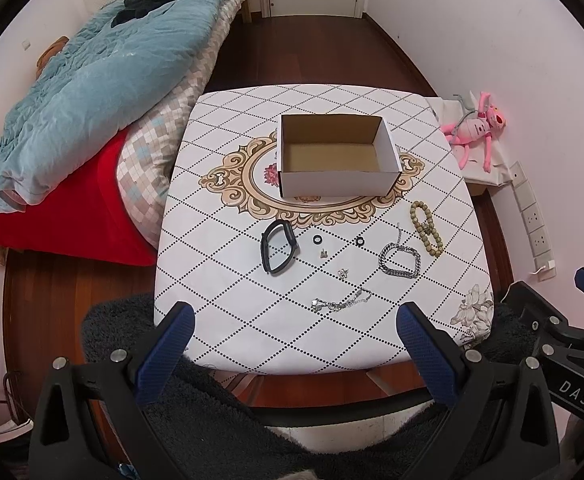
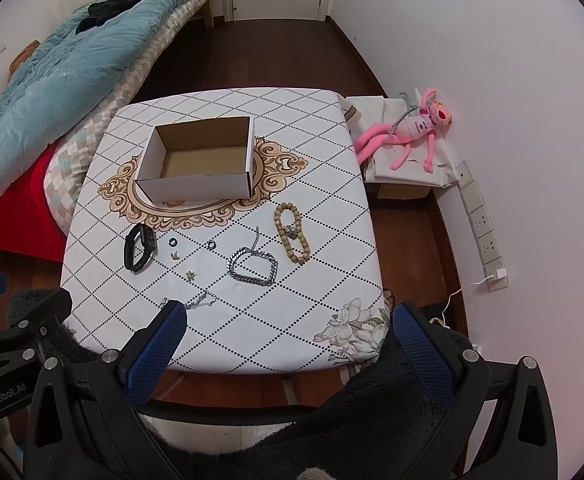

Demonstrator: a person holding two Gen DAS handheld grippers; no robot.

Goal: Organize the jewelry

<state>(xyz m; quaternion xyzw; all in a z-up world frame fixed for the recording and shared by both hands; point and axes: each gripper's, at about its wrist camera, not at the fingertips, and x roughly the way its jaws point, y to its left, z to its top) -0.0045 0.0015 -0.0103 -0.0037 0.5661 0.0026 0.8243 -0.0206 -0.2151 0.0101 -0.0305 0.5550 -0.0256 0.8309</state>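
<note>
Left gripper (image 1: 292, 316) and right gripper (image 2: 286, 316): jaws spread wide, grasping nothing, above near table edge. Open white cardboard box (image 1: 336, 156) on table centre. Black watch band (image 1: 278, 248), silver chain bracelet (image 1: 400, 261), wooden bead bracelet (image 1: 426, 229), thin silver chain (image 1: 342, 302) lie between box and grippers.

One box (image 1: 334, 160), four bracelets (image 1: 399, 261), two black rings (image 1: 317, 238), two small earrings (image 1: 343, 273).

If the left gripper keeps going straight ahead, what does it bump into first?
Probably the thin silver chain lying nearest on the table, right ahead of the open left gripper; depth is hard to judge.
</note>
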